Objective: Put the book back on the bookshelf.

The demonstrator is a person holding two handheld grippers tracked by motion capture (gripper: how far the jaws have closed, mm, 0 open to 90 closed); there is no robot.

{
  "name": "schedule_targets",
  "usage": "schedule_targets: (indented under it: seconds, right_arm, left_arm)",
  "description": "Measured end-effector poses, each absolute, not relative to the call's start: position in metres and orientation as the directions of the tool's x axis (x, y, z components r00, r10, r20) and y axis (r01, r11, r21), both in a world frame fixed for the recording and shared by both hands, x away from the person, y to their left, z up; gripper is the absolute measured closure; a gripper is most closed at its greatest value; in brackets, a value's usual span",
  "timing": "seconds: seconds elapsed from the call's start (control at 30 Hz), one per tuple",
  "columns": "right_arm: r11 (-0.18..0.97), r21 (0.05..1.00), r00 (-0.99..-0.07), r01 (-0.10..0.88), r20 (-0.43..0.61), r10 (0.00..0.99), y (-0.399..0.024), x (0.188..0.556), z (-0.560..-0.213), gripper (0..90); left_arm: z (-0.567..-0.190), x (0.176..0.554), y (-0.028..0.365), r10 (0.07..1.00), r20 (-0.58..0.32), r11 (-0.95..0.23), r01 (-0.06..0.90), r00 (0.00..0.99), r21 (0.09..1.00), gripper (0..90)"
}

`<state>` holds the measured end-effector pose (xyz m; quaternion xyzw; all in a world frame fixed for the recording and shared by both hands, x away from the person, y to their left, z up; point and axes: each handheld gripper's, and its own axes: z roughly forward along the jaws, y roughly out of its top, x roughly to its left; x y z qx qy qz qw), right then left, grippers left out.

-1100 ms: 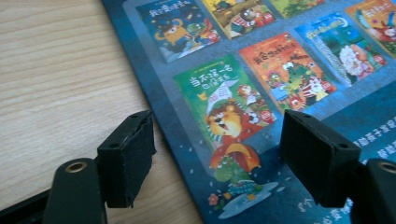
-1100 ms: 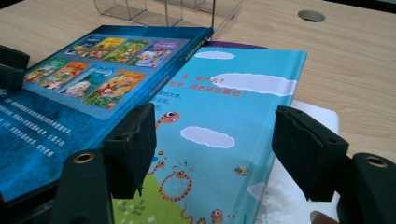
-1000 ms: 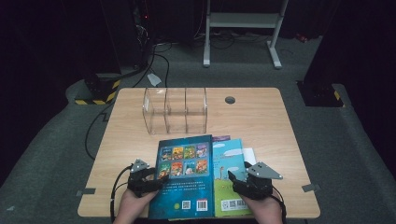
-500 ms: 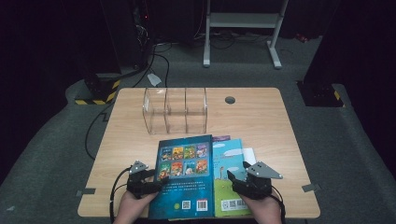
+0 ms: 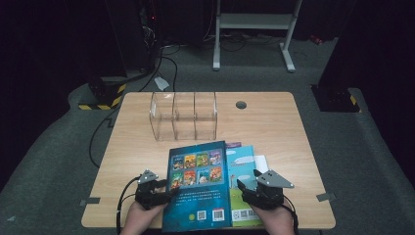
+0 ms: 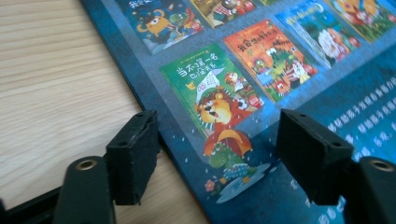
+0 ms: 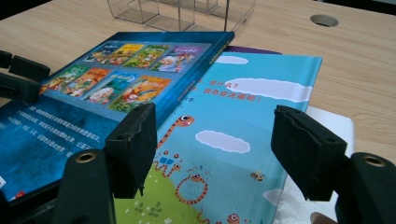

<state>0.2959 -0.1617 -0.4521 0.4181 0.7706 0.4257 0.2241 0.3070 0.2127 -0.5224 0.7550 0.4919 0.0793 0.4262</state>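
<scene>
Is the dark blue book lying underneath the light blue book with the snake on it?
No. In the right gripper view the dark blue book lies on top, its edge overlapping the light blue book.

A worktop [image 5: 274,127] carried a stack of books at its near edge: the top book [image 5: 198,188] lay partly over a second book [image 5: 244,181] to its right. Behind them stood a divided rack [image 5: 183,116]; a round hole [image 5: 241,105] sat right of it.
</scene>
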Motion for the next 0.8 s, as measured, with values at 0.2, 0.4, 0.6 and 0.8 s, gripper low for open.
schedule_targets:
  seconds: [0.2,0.4,0.6,0.8]
  right_arm:
    - [0.290,0.843,-0.547,0.453,0.007,0.837,-0.1627,0.2958,-0.4521,30.9]
    - [0.291,0.841,-0.550,0.456,0.009,0.835,-0.1621,0.2962,-0.4527,30.9]
    - [0.292,0.841,-0.552,0.456,0.010,0.834,-0.1613,0.2960,-0.4518,30.8]
    - [0.293,0.840,-0.553,0.456,0.011,0.833,-0.1608,0.2960,-0.4525,30.8]
  left_arm:
    - [-0.5204,0.3047,0.2055,0.804,-0.271,-0.178,0.651,0.528,0.738,32.3]
    - [-0.5201,0.3036,0.2042,0.805,-0.266,-0.177,0.644,0.530,0.744,35.0]
    - [-0.5199,0.3021,0.2023,0.803,-0.266,-0.177,0.640,0.533,0.748,35.8]
    - [-0.5191,0.3008,0.2007,0.801,-0.251,-0.187,0.625,0.543,0.758,39.2]
